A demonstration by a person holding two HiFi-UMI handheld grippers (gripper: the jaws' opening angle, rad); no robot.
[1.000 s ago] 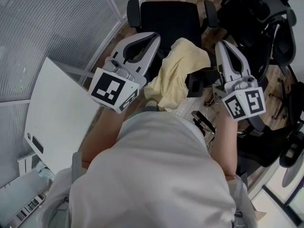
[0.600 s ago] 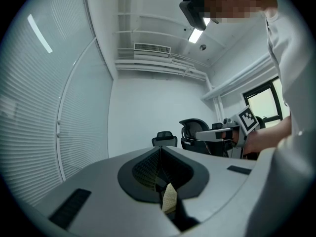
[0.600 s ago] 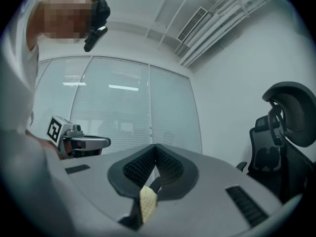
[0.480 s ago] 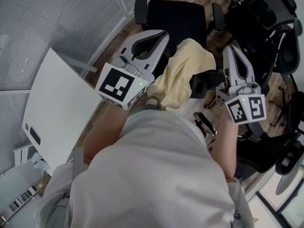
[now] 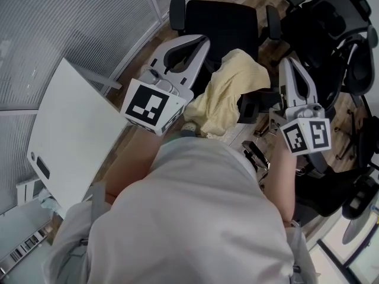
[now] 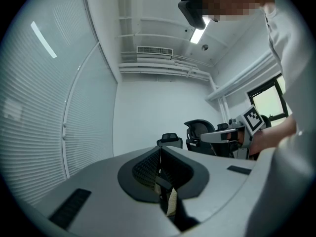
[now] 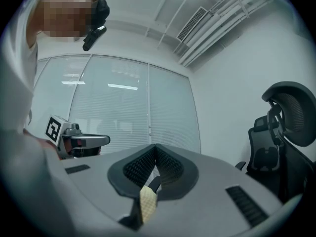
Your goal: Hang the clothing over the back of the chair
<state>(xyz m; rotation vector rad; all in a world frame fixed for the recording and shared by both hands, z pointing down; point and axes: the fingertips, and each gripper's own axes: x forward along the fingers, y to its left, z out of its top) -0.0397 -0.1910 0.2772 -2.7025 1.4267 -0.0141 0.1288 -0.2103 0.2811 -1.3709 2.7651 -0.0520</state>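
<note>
Little moved, left tongs (image 5: 202, 40) and right tongs (image 5: 289, 61) held level, both clamped on yellow clothing (image 5: 228, 93).

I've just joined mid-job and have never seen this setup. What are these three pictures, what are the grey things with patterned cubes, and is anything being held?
There is no robot arm. A person holds a two-jaw gripper in each hand, and the cubes are part of the grippers. The head view looks steeply down from the person's head, with the left gripper at the picture's left and the right gripper at its right. The other two pictures come from cameras riding on each gripper, looking along its jaws. A pale yellow garment hangs between the grippers, above a black office chair. Both grippers are shut on it, with yellow cloth pinched in each. I cannot tell whether it touches the chair back.
</note>
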